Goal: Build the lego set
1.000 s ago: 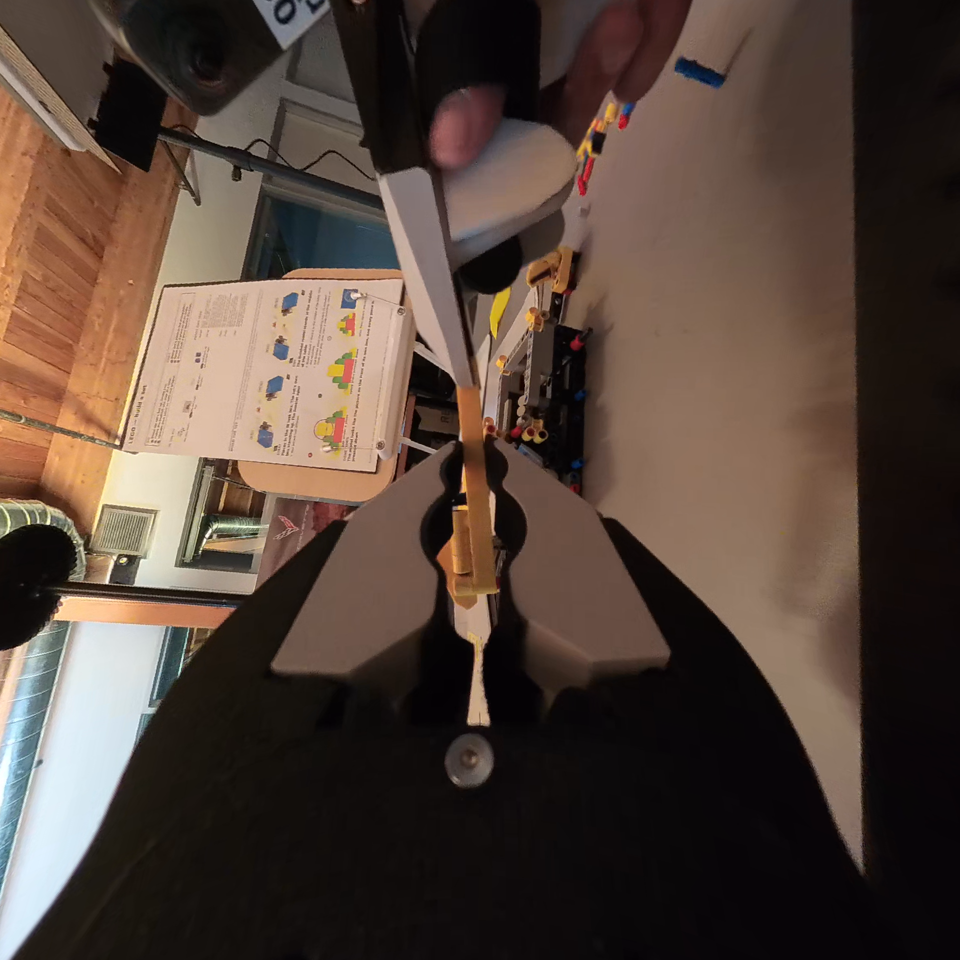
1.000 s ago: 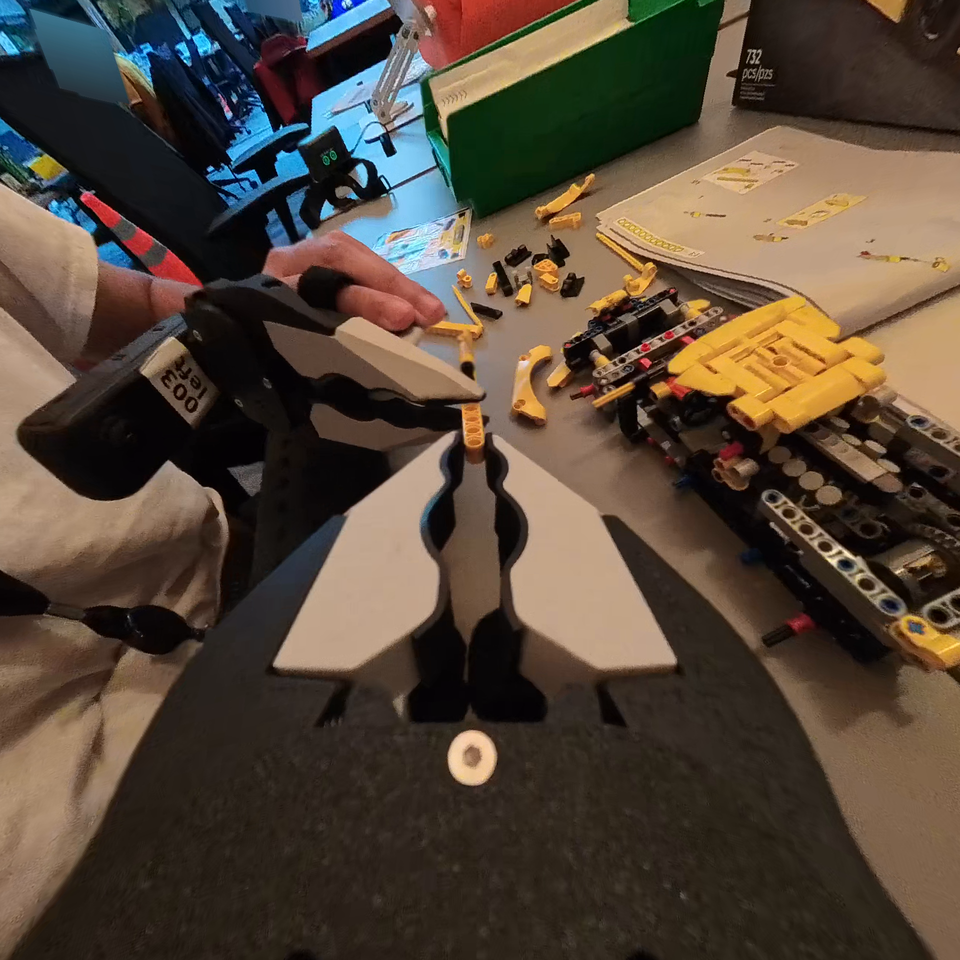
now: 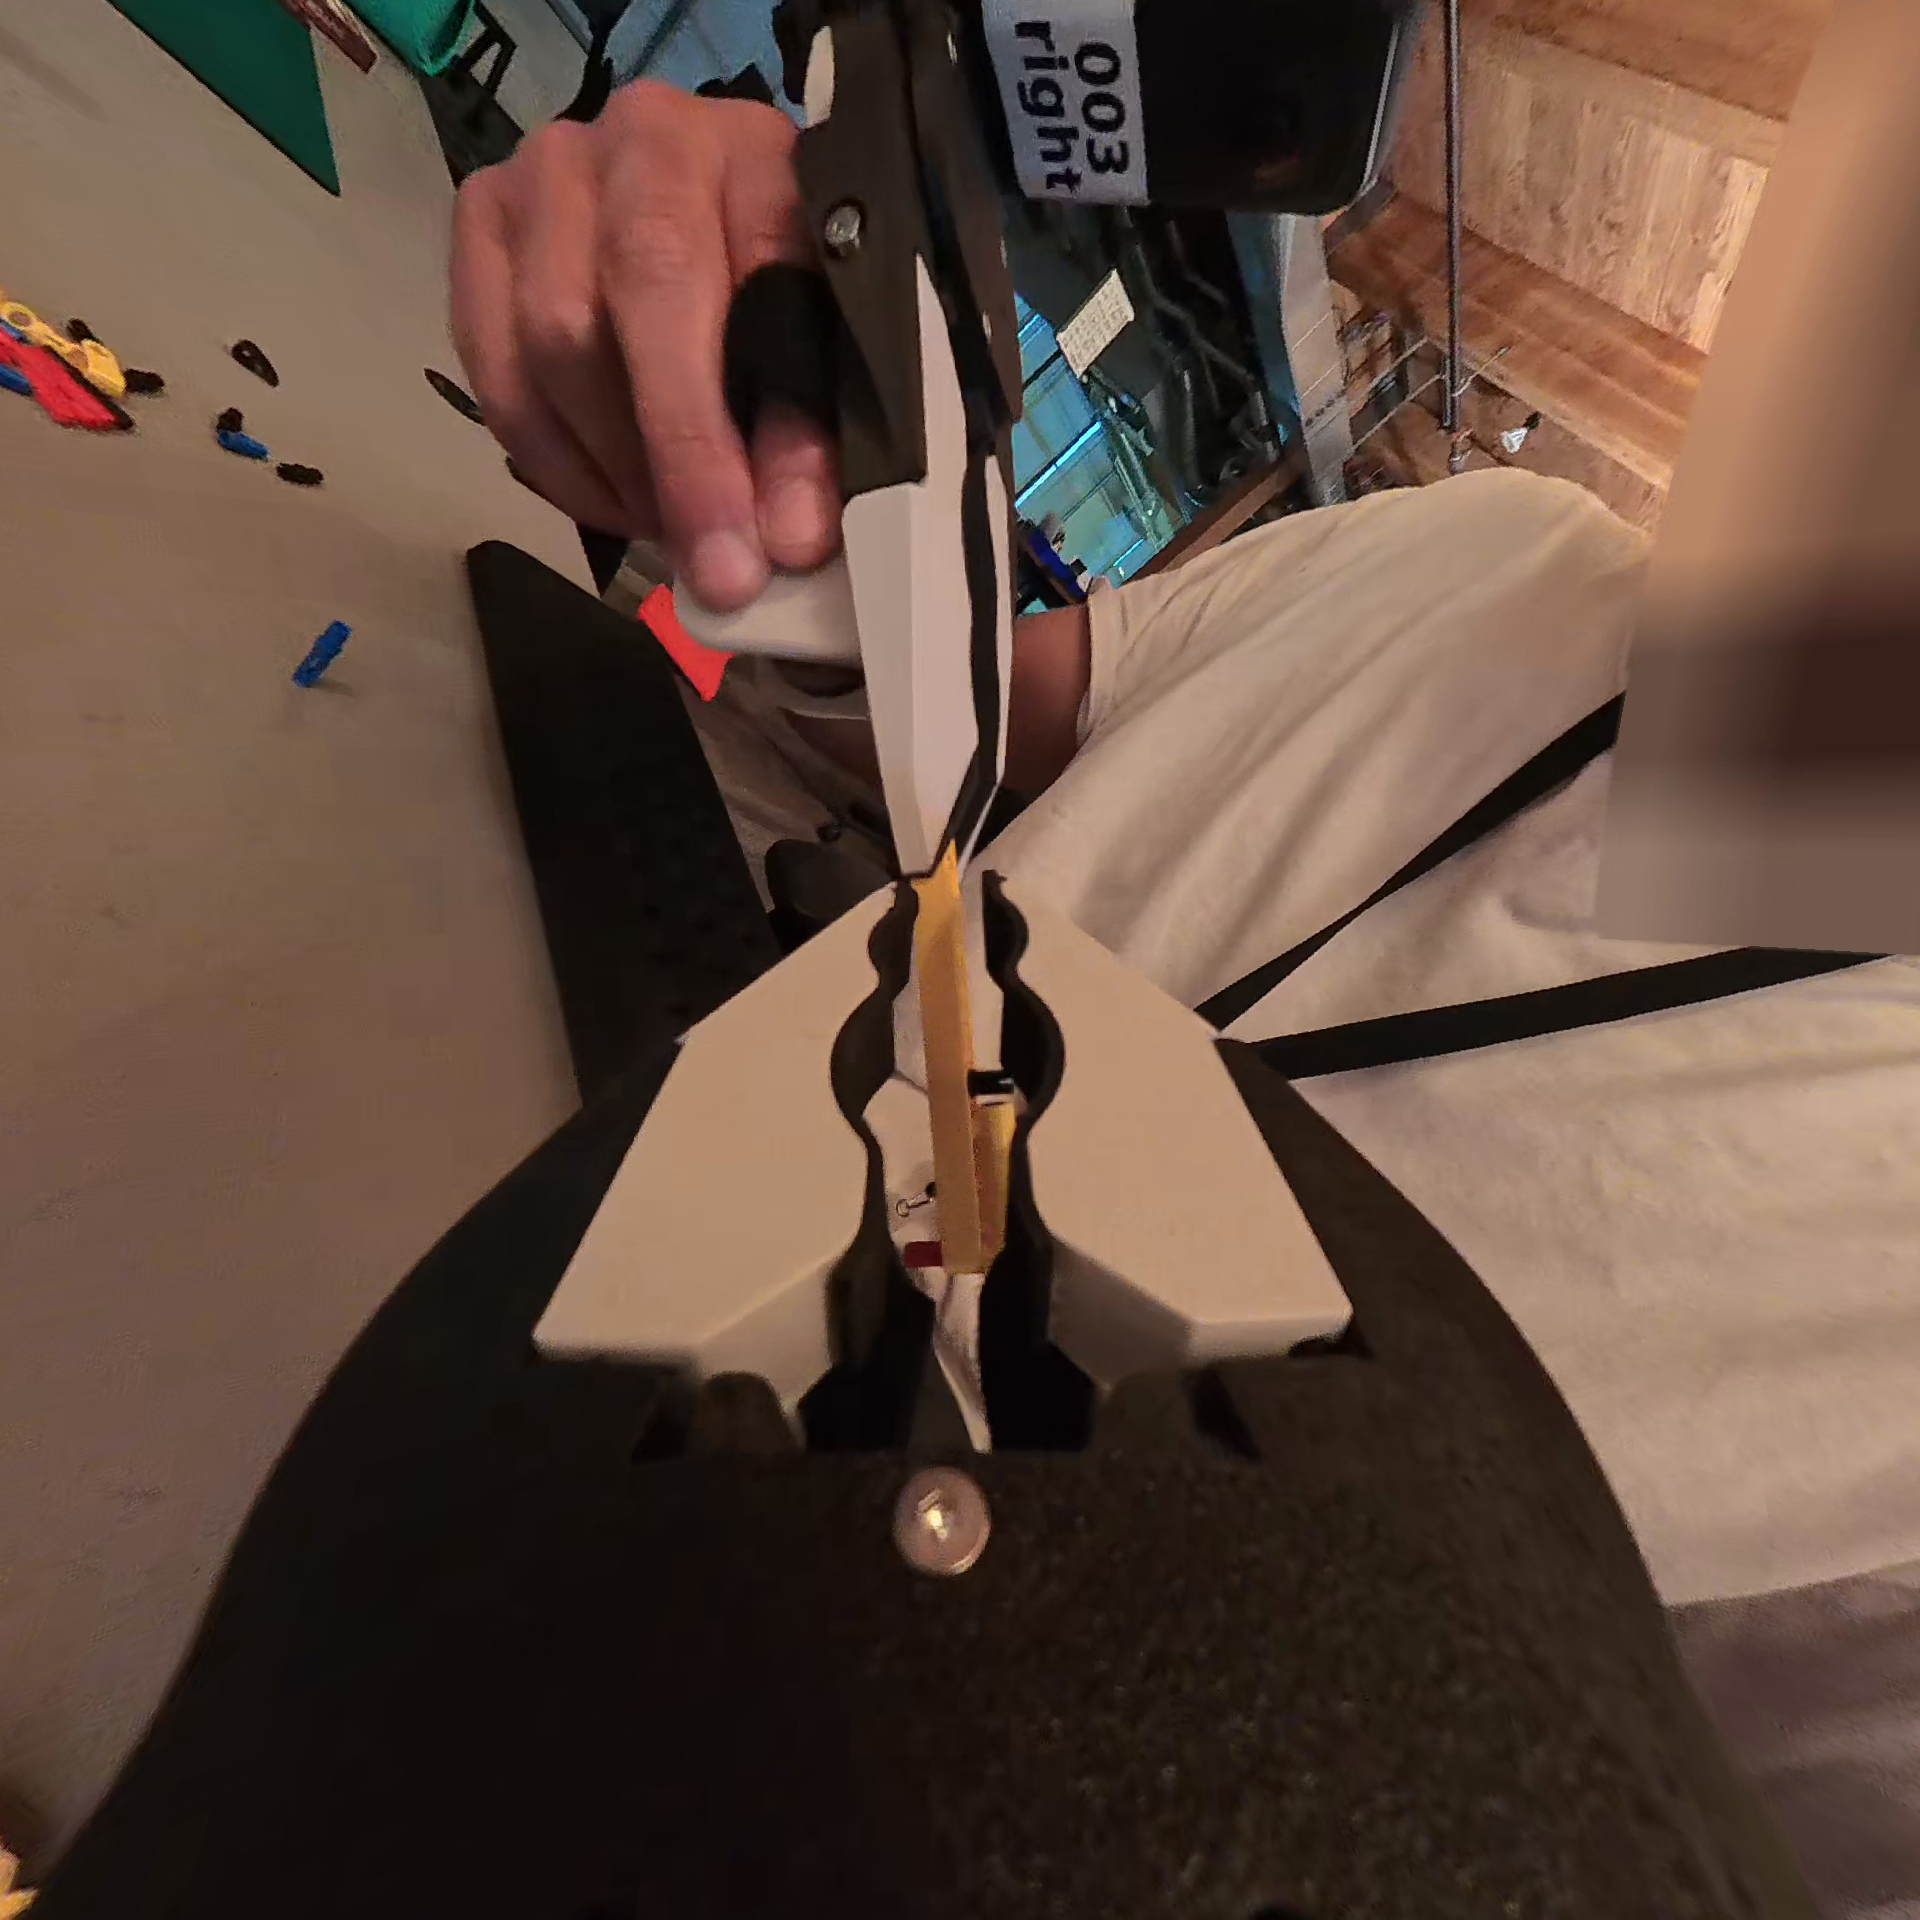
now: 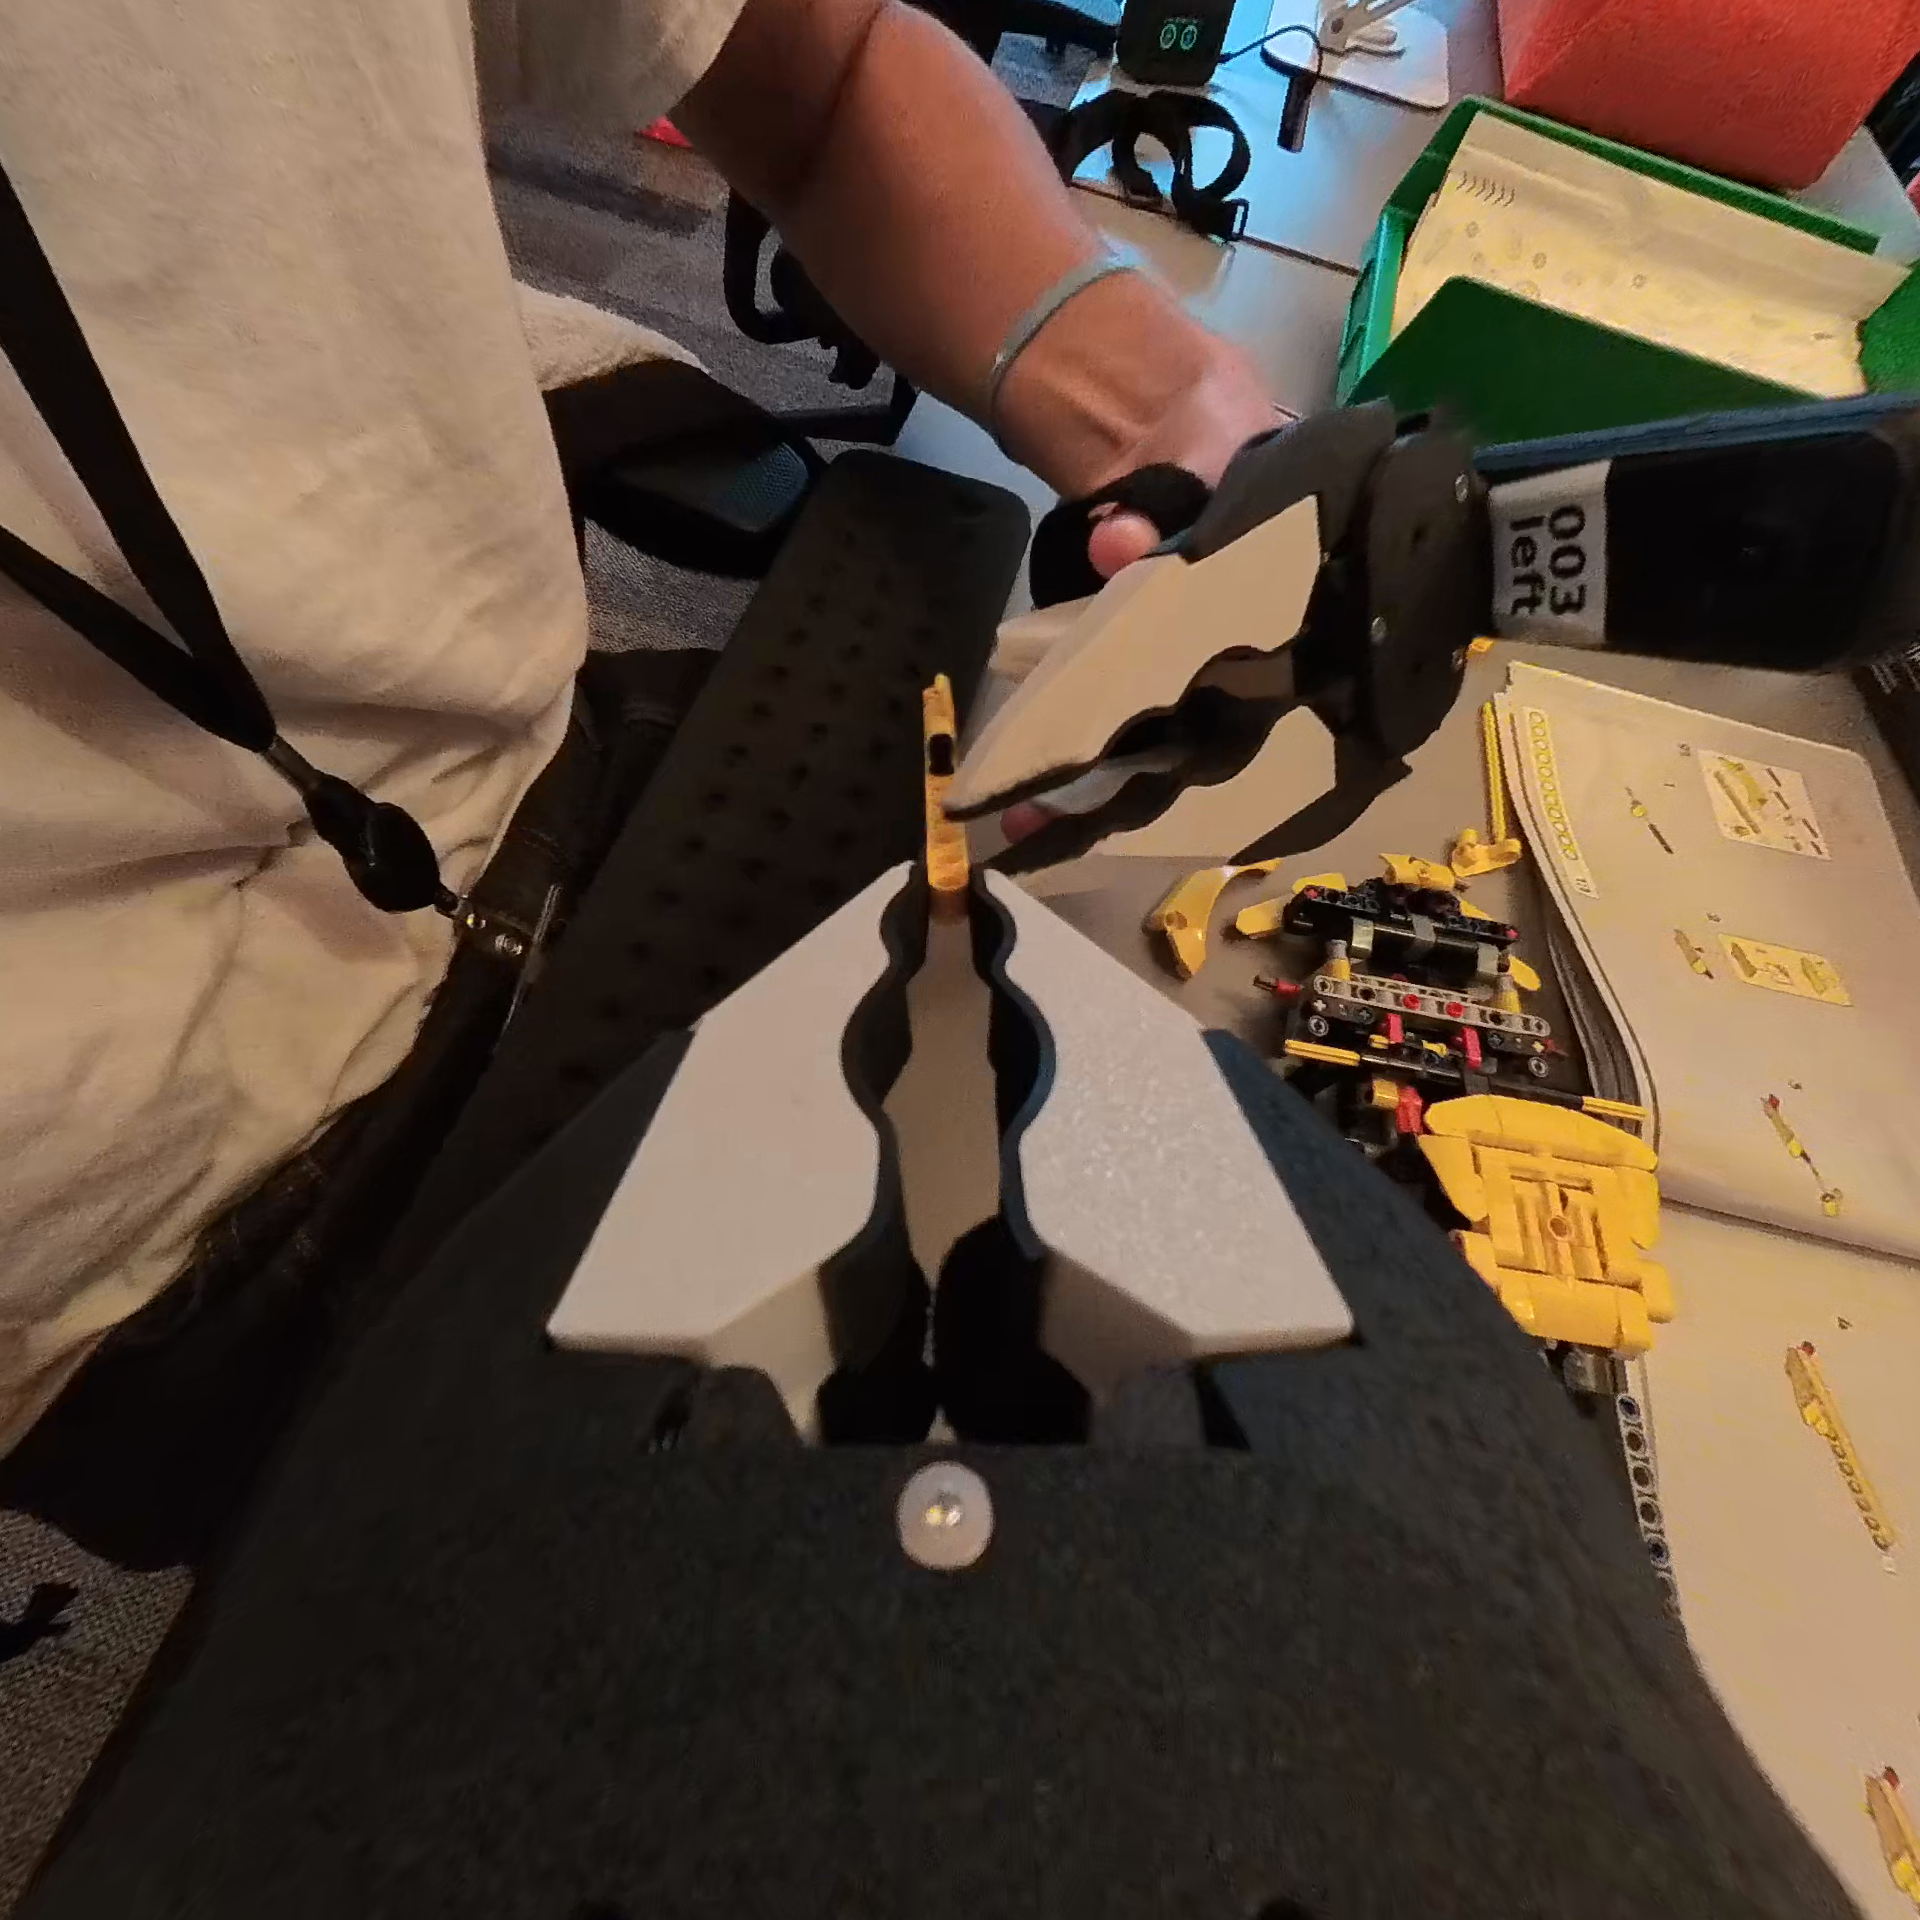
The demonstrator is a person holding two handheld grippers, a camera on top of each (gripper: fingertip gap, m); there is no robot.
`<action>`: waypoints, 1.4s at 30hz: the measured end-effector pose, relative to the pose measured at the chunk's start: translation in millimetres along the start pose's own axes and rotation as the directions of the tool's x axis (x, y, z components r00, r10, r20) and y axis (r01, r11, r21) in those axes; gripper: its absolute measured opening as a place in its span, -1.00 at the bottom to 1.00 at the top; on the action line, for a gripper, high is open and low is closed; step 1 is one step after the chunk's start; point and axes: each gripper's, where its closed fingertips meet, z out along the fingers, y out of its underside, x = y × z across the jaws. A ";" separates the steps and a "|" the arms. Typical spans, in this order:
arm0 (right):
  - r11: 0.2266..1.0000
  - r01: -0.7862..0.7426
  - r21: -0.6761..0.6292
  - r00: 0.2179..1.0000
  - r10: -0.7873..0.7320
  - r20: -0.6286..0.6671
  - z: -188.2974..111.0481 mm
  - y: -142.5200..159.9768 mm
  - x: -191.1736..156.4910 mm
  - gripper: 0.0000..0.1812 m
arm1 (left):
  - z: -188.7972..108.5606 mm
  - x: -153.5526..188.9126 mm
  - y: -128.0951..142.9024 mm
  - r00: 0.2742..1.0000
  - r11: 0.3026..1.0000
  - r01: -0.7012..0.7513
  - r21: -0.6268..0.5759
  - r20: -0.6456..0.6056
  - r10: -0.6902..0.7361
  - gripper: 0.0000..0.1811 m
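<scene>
Your right gripper (image 4: 948,883), centre frame, is clamped on the lower end of the yellow beam (image 4: 941,790). The beam's long axis runs straight up-frame. Your left gripper (image 4: 961,805), entering from the right, pinches its middle, square to that axis.

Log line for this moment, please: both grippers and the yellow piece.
left gripper: shut on yellow beam | right gripper: shut on its lower end | beam: upright, off table | car chassis: on table, untouched
</scene>
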 end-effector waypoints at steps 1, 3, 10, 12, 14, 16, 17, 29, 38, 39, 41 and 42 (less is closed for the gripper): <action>1.000 0.001 0.005 1.000 -0.001 -0.002 -0.5 0.0 0.1 -0.93 | -0.3 -1.2 0.3 1.000 1.000 0.002 0.002 0.003 -0.002 -0.86; 1.000 0.002 0.006 1.000 -0.002 -0.015 -1.7 1.4 2.4 -0.93 | 1.9 -1.9 5.0 1.000 1.000 0.004 -0.016 0.001 -0.004 -0.87; 1.000 -0.001 0.026 1.000 0.001 -0.001 -2.9 -0.4 0.5 -0.92 | 7.0 -0.1 3.4 1.000 1.000 0.011 0.005 -0.019 -0.011 -0.91; 1.000 0.009 0.023 1.000 -0.009 -0.001 -3.5 -1.3 -0.5 -0.93 | 8.3 -0.4 3.3 0.999 1.000 0.024 0.011 -0.028 -0.024 -0.91; 1.000 0.004 0.015 1.000 -0.004 -0.003 -4.7 0.7 -0.3 -0.92 | 9.1 -2.7 2.6 0.999 0.999 0.044 0.017 -0.024 -0.043 -0.91; 0.999 -0.029 0.017 0.999 0.029 -0.024 -6.3 2.8 3.8 -0.92 | 7.9 -6.5 -0.6 0.997 0.997 0.074 0.037 -0.013 -0.073 -0.92; 0.998 -0.058 0.016 0.997 0.059 -0.053 -9.0 5.7 7.8 -0.90 | 6.2 -10.0 -2.8 0.997 0.996 0.075 0.048 0.006 -0.076 -0.92; 0.737 -0.655 -0.167 0.638 0.420 -0.646 -129.9 163.6 -14.2 -0.59 | -20.3 -90.8 -0.7 0.793 0.978 -0.202 0.049 0.594 0.134 -0.91; 0.625 -0.652 -0.429 0.725 0.348 -0.595 -103.3 195.9 -20.4 -0.69 | -15.0 -97.5 7.2 0.818 0.984 -0.165 0.064 0.567 0.101 -0.91; 0.617 -0.643 -0.453 0.740 0.348 -0.576 -99.9 197.2 -20.4 -0.71 | -14.2 -97.6 8.9 0.817 0.985 -0.164 0.055 0.567 0.105 -0.91; 0.596 -0.637 -0.489 0.754 0.349 -0.556 -96.3 200.5 -19.6 -0.73 | -13.2 -97.0 9.9 0.811 0.984 -0.175 0.041 0.573 0.120 -0.92; 0.593 -0.634 -0.496 0.758 0.353 -0.548 -94.9 201.5 -19.4 -0.76 | -12.7 -96.2 9.6 0.808 0.983 -0.183 0.034 0.575 0.130 -0.91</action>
